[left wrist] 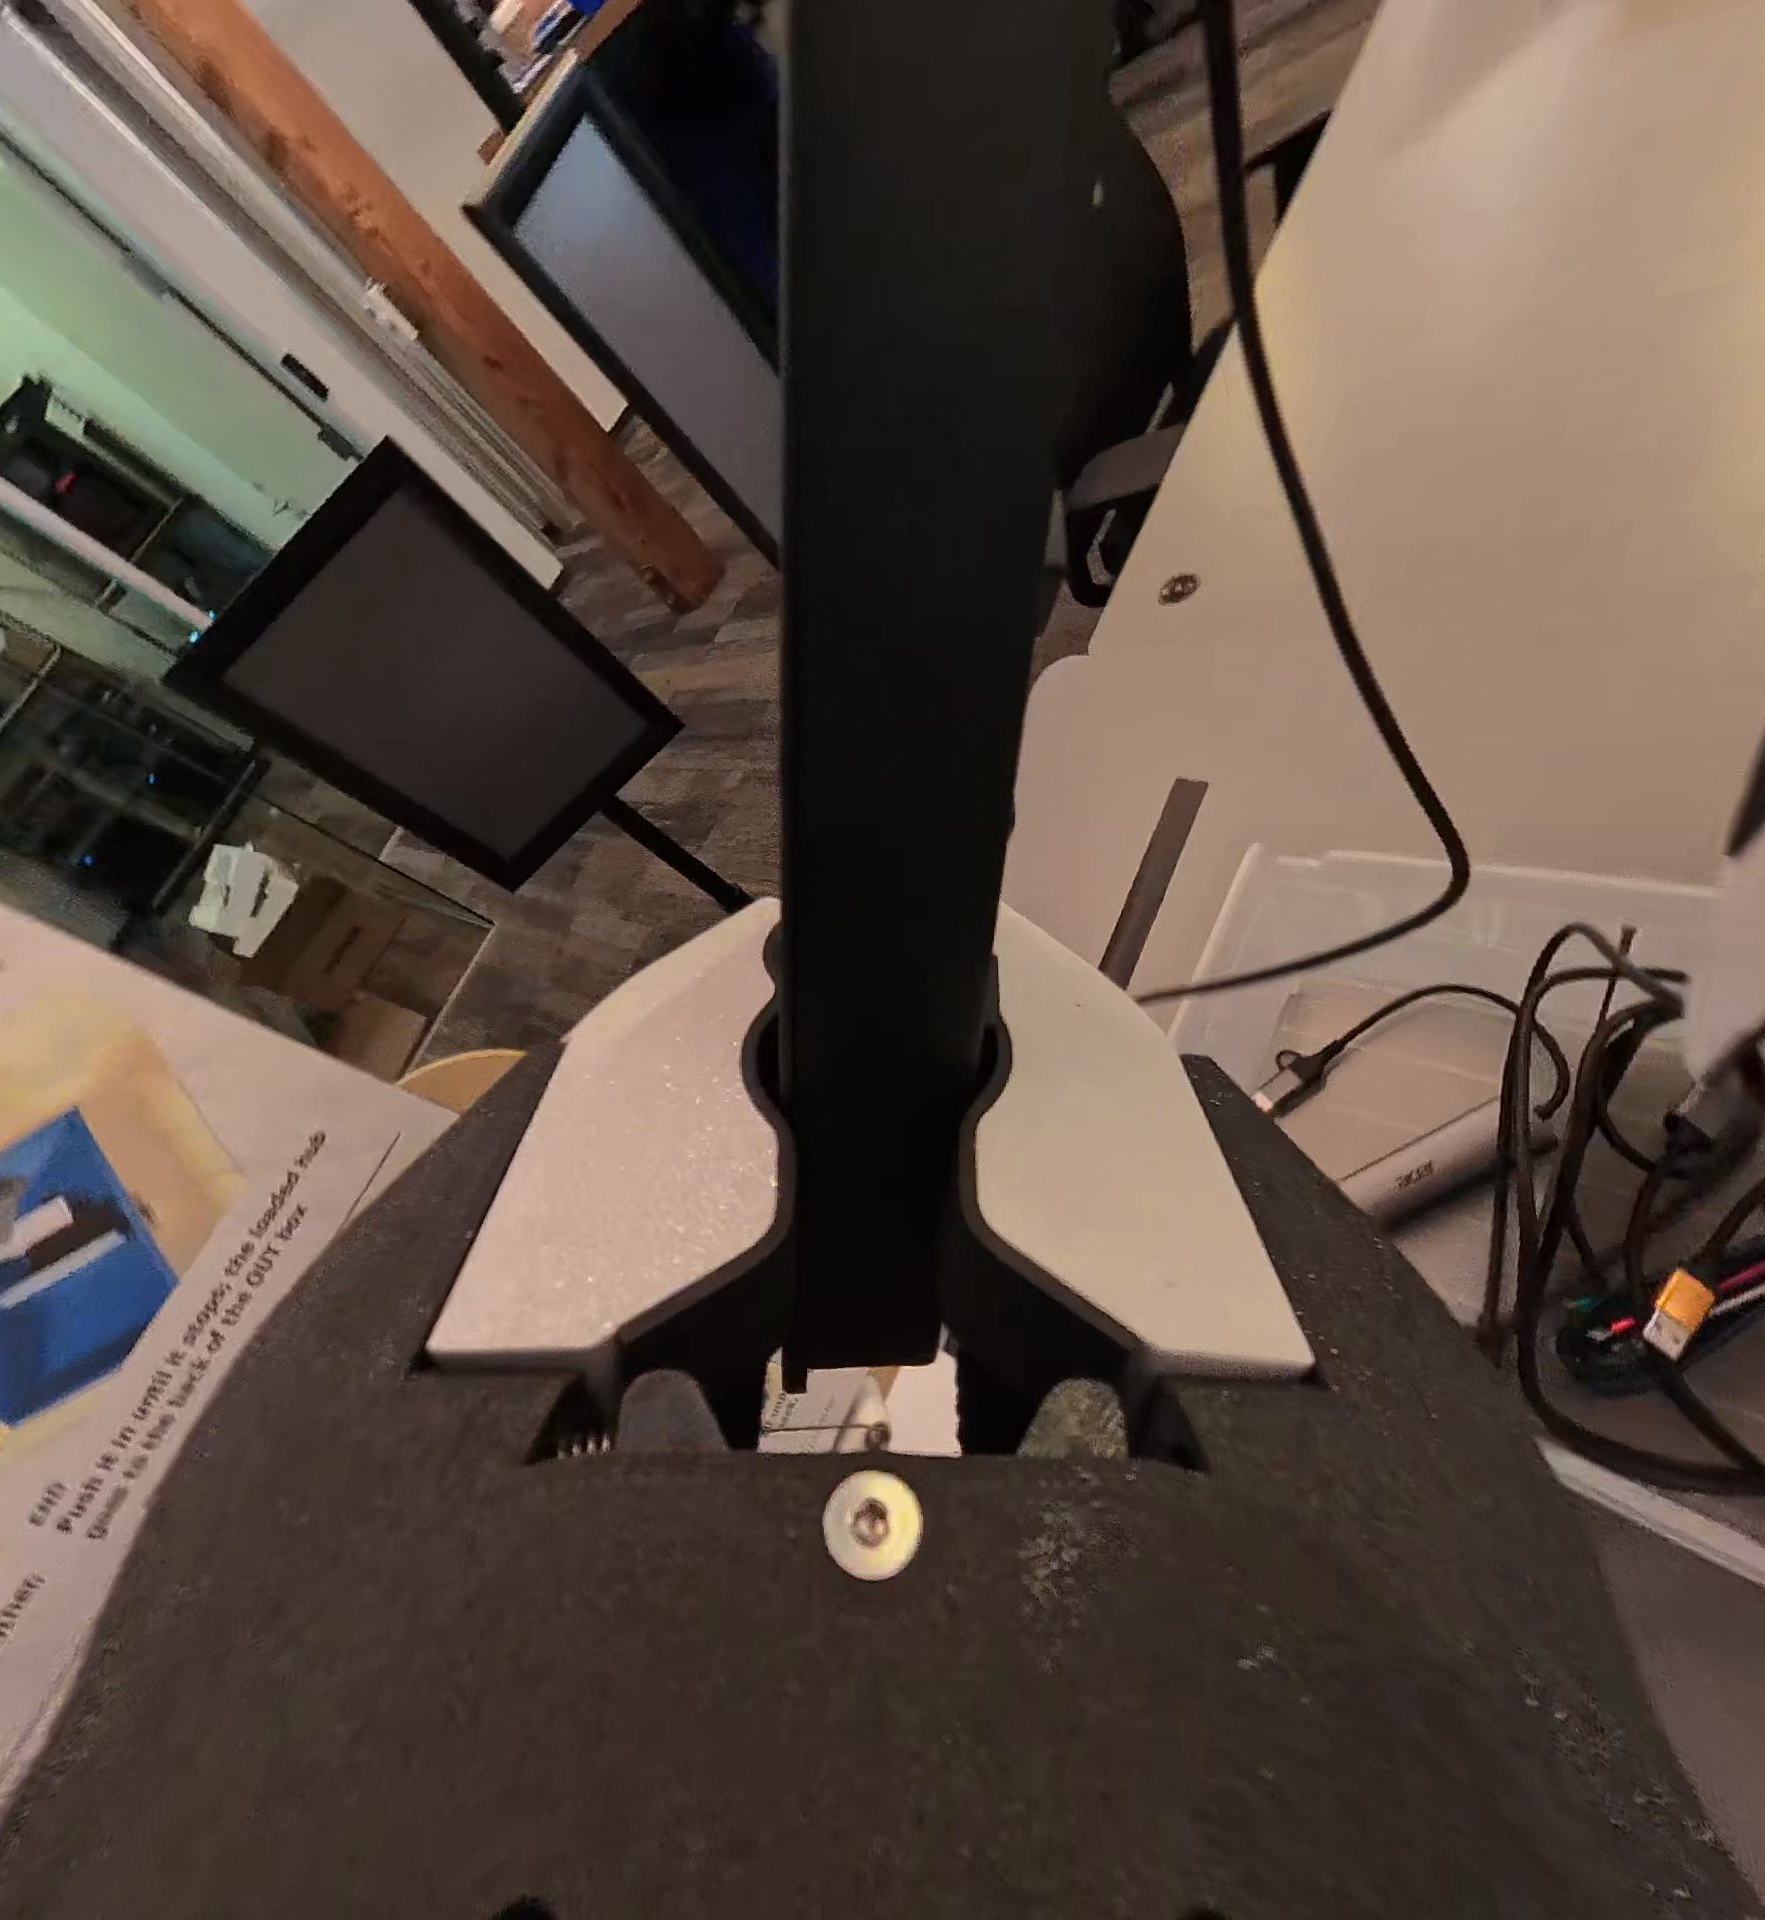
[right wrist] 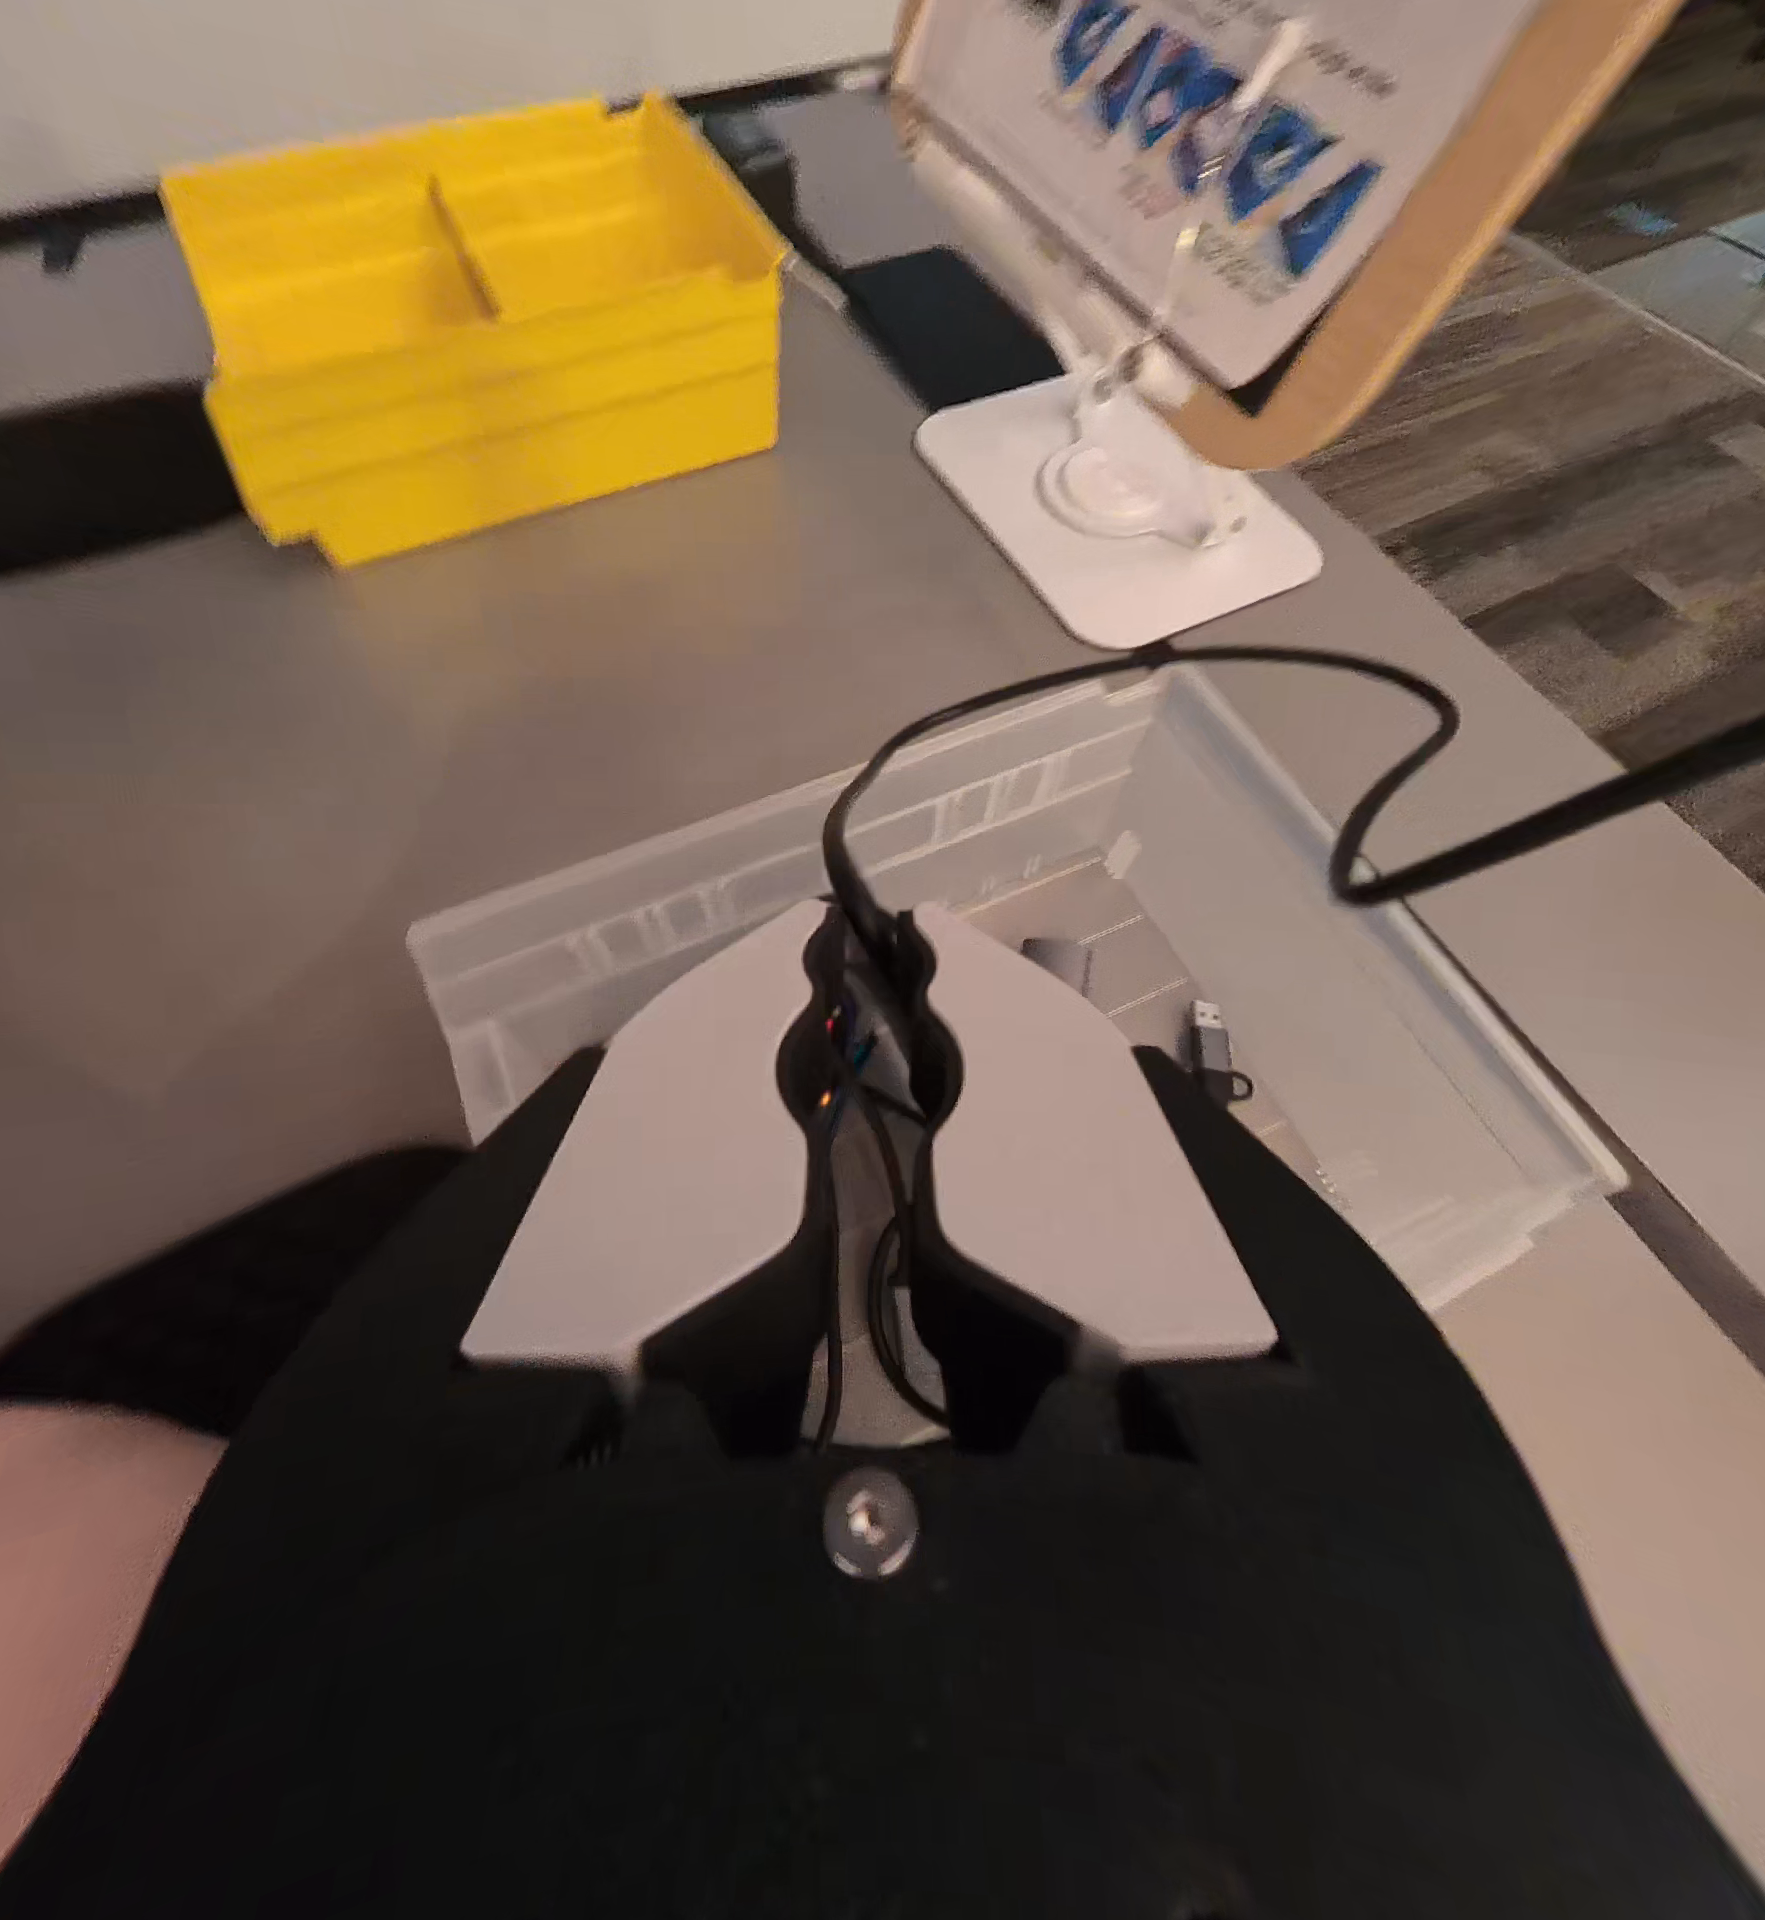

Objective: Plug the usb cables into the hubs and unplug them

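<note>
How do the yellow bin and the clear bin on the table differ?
The yellow bin is opaque and sits farther back; the clear bin is see-through and lies under the right gripper. The yellow bin's two compartments look empty, while the clear bin holds a USB plug and cables. Both are open-topped boxes resting on the grey table.

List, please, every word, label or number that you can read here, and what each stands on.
Sheet: legible printed lines beside photos; I do not copy writing.
Silver hub: a small mark, too small to read.
Sign: print too blurred to read.
Black bar, cable: no writing shows.
</note>
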Motion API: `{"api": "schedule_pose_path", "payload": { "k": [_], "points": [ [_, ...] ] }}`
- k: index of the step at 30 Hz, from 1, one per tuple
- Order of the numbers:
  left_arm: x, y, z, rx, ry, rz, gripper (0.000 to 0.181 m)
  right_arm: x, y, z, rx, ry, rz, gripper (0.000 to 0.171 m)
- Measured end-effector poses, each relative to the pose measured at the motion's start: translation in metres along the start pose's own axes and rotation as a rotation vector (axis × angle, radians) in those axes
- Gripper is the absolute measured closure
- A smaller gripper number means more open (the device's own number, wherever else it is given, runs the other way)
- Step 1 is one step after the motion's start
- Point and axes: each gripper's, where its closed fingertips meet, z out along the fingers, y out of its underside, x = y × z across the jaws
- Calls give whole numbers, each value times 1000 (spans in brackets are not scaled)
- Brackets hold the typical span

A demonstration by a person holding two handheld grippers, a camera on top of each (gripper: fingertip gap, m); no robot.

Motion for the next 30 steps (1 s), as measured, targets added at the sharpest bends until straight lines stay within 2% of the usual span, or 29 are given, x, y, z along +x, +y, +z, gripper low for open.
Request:
{"api": "schedule_pose_path", "payload": {
  "k": [1,5,10,15,17,21,25,28,30],
  "points": [
    [6,-2,1,-7,12,25,155,9,-5,-3,31,29,40,161],
    [42,4,8,-63,156,7,154,37,-14,-16,144,138,126,164],
    [111,66,27,-301,444,-46,154,14,-1,5,58,23,15,165],
    [147,131,39,-539,557,-57,155,15,2,16,-19,52,-16,164],
    [152,151,42,-619,566,-87,155,23,10,13,-74,118,-25,163],
    [161,190,45,-802,591,-122,155,21,23,-1,-108,136,-12,151],
    [166,209,51,-858,613,-82,155,31,7,-30,51,229,-36,148],
    [164,209,56,-803,608,-19,155,58,-14,-50,251,347,-2,141],
    [161,207,57,-758,597,47,155,69,-16,-46,335,336,19,129]
  ]
}}
